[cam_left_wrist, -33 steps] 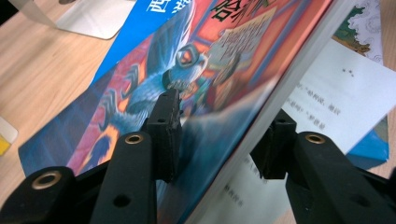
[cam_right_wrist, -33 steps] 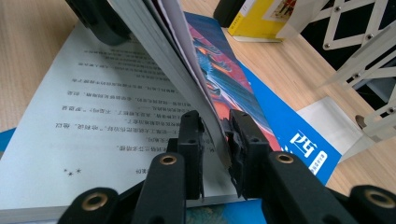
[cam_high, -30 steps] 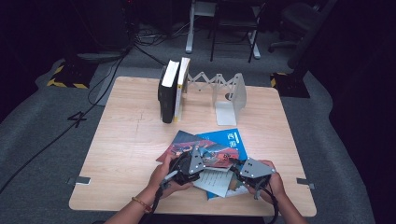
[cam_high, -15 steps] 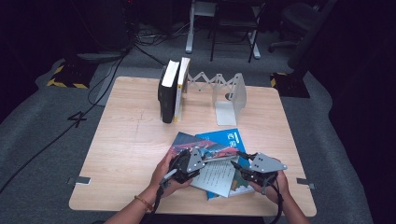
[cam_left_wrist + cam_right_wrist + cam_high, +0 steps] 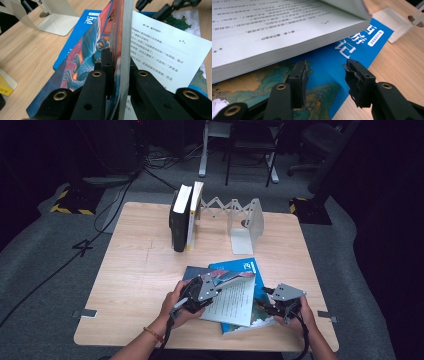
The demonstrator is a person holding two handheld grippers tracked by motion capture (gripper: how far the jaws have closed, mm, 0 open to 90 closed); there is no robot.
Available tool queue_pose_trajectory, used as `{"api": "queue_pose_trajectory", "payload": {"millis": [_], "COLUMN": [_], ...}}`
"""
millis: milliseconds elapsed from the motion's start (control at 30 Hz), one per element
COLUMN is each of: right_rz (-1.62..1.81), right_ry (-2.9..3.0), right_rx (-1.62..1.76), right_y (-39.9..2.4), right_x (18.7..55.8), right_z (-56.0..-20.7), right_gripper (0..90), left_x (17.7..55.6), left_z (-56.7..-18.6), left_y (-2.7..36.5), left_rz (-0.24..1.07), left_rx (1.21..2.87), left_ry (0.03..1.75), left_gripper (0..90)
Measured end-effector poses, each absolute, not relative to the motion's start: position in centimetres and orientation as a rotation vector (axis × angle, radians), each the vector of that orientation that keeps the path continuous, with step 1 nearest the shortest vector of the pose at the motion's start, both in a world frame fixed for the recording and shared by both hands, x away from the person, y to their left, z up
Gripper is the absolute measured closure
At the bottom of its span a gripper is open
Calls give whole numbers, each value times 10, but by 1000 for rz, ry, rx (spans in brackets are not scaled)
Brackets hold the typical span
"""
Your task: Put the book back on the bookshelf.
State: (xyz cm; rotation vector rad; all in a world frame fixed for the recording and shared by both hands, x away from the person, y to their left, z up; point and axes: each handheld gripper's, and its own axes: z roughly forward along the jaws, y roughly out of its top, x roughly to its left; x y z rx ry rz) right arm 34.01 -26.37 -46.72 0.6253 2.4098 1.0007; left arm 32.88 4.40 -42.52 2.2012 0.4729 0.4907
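A paperback with a red and blue dragon cover (image 5: 100, 37) lies open on a blue book (image 5: 245, 266) at the table's near middle. My left gripper (image 5: 216, 284) is shut on the raised front cover, its jaws having just closed further; the cover stands on edge between the left gripper's (image 5: 119, 61) pads. A white page of printed text (image 5: 232, 302) lies exposed. My right gripper (image 5: 269, 301) is open at the blue book's right edge, its jaws just widened. Nothing sits between the right gripper's (image 5: 325, 72) pads, which hover over the blue book (image 5: 347, 50) beside the page block (image 5: 274, 30).
Two books (image 5: 182, 217) stand upright at the table's far middle, next to a white folding bookend (image 5: 245, 222). Bare wooden table (image 5: 140, 270) stretches to the left. Chairs, cables and dark floor surround the table.
The dragon cover has been lifted, baring the white page. My right gripper has slid rightward off the paperback and its jaws have spread. The left hand has stayed in place.
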Motion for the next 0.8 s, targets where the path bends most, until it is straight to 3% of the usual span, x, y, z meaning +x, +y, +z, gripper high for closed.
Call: {"api": "queue_pose_trajectory", "payload": {"millis": [333,800], "right_rz": [1075,1420], "right_ry": [2437,2243], "right_rx": [607,662], "right_y": [-258,-266], "right_x": [339,329], "right_z": [-468,-422], "right_gripper": [515,502], "left_x": [328,327], "left_z": [-422,-397], "left_y": [44,22], "left_rz": [486,500], "left_rx": [2183,2203], "left_ry": [479,403], "left_gripper": [849,850]}}
